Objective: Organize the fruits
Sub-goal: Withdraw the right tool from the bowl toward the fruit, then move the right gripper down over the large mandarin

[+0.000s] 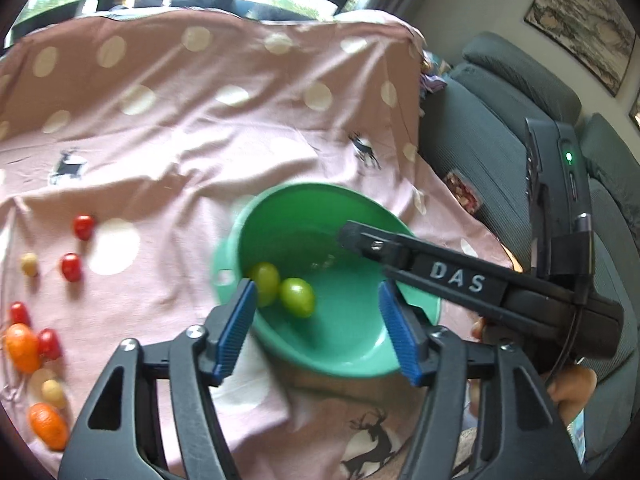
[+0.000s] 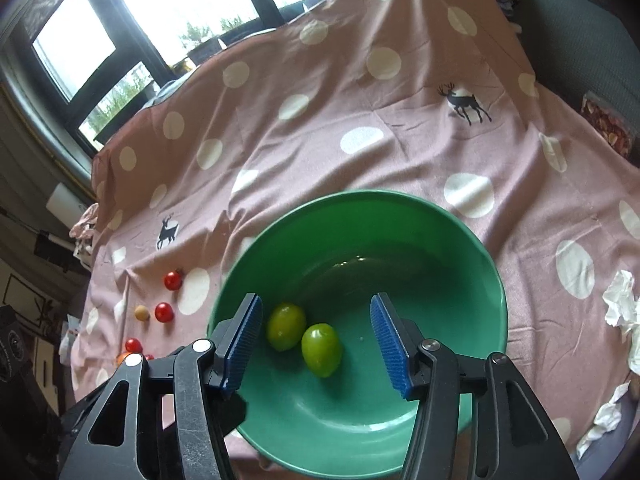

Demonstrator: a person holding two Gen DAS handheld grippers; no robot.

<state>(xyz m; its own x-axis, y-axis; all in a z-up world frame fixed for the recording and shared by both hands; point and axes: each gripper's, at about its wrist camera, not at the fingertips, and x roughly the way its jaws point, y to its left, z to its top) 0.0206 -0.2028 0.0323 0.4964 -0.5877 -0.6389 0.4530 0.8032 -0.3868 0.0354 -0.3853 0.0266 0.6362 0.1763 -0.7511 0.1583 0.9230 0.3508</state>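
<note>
- Far left in the left wrist view, two orange fruits lie on the pink dotted cloth; the second orange one is nearer the camera, with a small pale yellow fruit between them.
- Red cherry tomatoes are scattered just beside them, some touching the upper orange fruit, two others farther up the cloth near another pale fruit.
- The left gripper hangs above the near rim of the green bowl, its blue pads apart at a middling width with nothing between them.
- Two green grapes rest on the bowl's floor toward its left side, touching each other.
- Right of the bowl in that view, the right gripper's black body reaches in over the rim, a hand under it; a grey sofa stands behind.
- In the right wrist view, the same tomatoes lie at the left on the cloth, well apart from the bowl.
- The right gripper is over the bowl, pads parted and empty; the two grapes lie below, between the fingers but untouched.
- At the far right, crumpled white tissue lies on the cloth.
</note>
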